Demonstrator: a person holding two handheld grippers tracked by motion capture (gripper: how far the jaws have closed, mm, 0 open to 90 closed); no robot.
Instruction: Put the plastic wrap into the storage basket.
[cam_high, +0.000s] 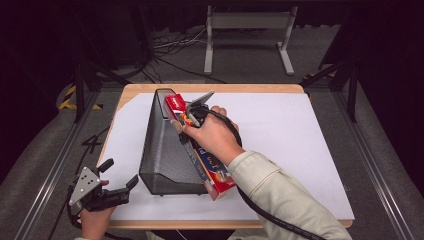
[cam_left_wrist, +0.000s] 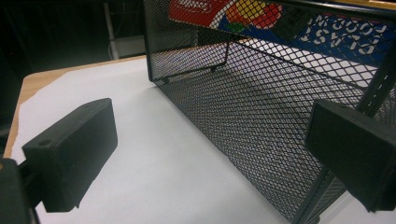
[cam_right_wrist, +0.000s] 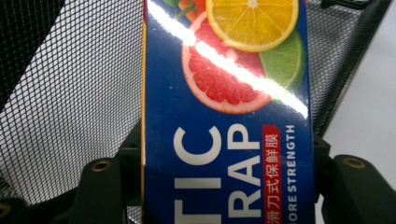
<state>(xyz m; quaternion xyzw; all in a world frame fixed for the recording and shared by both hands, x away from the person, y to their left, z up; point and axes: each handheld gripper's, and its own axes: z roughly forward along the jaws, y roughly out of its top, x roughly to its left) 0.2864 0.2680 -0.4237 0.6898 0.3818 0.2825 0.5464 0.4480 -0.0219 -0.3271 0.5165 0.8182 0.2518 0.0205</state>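
Right gripper (cam_high: 189, 116) clamped on long blue-and-red plastic wrap box (cam_high: 210, 167) leaning on black wire-mesh file holder (cam_high: 162, 150), white-covered wooden worktop (cam_high: 290, 135), left gripper (cam_high: 119, 175) jaws apart beside holder's near corner

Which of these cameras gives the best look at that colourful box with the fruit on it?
The right gripper view: the plastic wrap box sits close up between that gripper's jaws, so its citrus slices and lettering read clearly. The high view shows the whole box leaning against the mesh holder. The left gripper view catches part of it through the mesh.

The wrap box (cam_right_wrist: 224, 140) hides the right hand-held gripper (cam_right_wrist: 224, 186) fingertips.
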